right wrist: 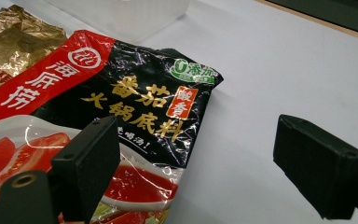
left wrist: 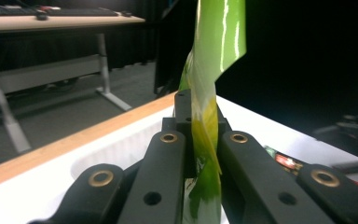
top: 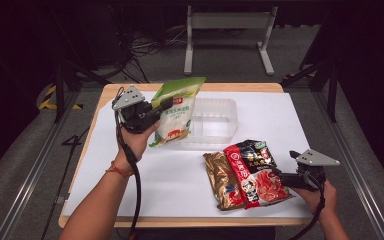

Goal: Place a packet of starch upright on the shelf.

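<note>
My left gripper (top: 164,105) is shut on a green and white food pouch (top: 177,110) and holds it lifted above the table, beside the left wall of a clear plastic bin (top: 225,107). In the left gripper view the pouch (left wrist: 214,51) stands edge-on, pinched between the black jaws of the left gripper (left wrist: 199,122). My right gripper (top: 278,175) rests open at the table's front right, next to a red and black sauce packet (top: 255,170). In the right gripper view that gripper (right wrist: 200,161) has its left jaw over the packet (right wrist: 135,98). A gold packet (top: 221,177) lies beside it.
A white sheet (top: 275,120) covers the wooden table (top: 240,87). The gold packet (right wrist: 18,35) and the bin's corner (right wrist: 135,14) sit beyond the red packet. A desk frame (top: 227,30) stands on the floor behind the table.
</note>
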Tool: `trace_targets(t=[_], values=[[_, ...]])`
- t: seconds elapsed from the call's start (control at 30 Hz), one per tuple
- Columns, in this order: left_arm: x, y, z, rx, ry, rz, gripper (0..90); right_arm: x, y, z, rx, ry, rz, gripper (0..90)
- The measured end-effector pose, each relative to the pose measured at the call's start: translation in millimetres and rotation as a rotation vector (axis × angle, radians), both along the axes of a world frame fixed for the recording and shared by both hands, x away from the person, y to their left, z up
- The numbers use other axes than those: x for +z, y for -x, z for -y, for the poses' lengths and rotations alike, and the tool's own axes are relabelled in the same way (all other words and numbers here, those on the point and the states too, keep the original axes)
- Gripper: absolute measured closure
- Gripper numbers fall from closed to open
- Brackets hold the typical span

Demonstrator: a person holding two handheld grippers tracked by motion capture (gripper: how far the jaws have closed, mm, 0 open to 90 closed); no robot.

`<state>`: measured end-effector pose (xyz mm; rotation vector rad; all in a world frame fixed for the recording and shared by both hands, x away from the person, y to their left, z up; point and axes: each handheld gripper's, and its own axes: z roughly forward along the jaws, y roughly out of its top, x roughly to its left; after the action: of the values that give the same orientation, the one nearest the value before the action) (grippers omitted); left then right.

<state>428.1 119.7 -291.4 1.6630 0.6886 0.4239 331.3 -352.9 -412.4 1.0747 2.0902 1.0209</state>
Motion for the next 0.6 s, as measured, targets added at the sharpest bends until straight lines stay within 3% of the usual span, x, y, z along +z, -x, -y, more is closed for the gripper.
trace_targets(t=[0.2,0.3,0.43,0.5,0.6], values=[[-1.9,-18.8,10.9,0.056,0.015,-0.019,90.0,0.0,-0.1,1.6,-0.003,-0.001,0.002,15.2],[-0.6,-30.8,20.4,0.103,-0.022,-0.017,90.0,-0.1,0.0,1.4,-0.002,0.000,0.001,15.2],[-0.2,-40.2,25.2,0.138,-0.025,-0.020,90.0,-0.6,-0.5,1.4,0.000,-0.002,-0.002,15.2],[0.5,-49.4,30.6,0.189,-0.053,-0.005,90.0,-1.0,-0.8,1.8,0.000,-0.001,-0.003,15.2],[-0.2,-55.9,32.4,0.199,-0.041,-0.021,90.0,-0.7,-0.6,2.0,-0.001,-0.003,-0.001,15.2]])
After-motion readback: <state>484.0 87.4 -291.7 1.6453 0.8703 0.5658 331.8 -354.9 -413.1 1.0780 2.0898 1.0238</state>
